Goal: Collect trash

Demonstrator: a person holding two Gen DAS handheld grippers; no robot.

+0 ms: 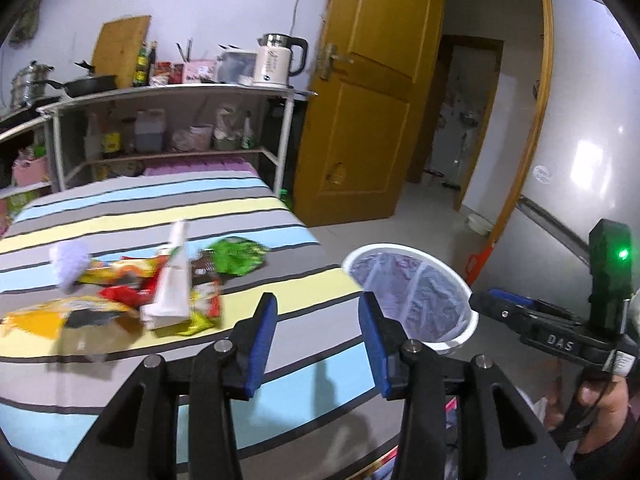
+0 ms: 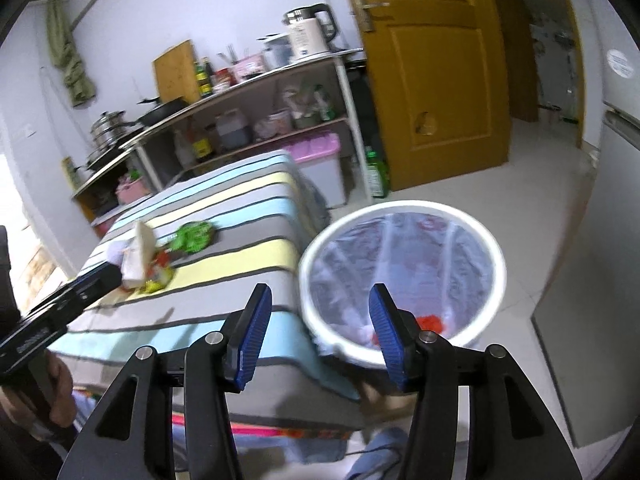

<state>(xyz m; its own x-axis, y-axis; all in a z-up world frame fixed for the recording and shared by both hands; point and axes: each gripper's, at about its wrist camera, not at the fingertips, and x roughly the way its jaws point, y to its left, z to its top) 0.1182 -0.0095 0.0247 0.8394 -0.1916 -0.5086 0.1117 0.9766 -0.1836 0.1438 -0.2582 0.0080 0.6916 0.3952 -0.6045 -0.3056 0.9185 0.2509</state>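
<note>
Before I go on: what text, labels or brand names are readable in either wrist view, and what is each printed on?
"DAS": white letters on the black body of the right gripper, seen in the left wrist view.
Kettle: dark print on its white body, too blurred to read.
Snack wrappers on the striped cloth: print blurred, unreadable.
Round sticker on the grey appliance: too small.
Green bottle label: unreadable.
Left gripper: body lettering blurred in the right wrist view.

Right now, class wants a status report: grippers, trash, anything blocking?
Left gripper open, empty. Right gripper open, empty, above bin. Wrappers piled on striped bed; red scrap already binned. Nothing blocking.
</note>
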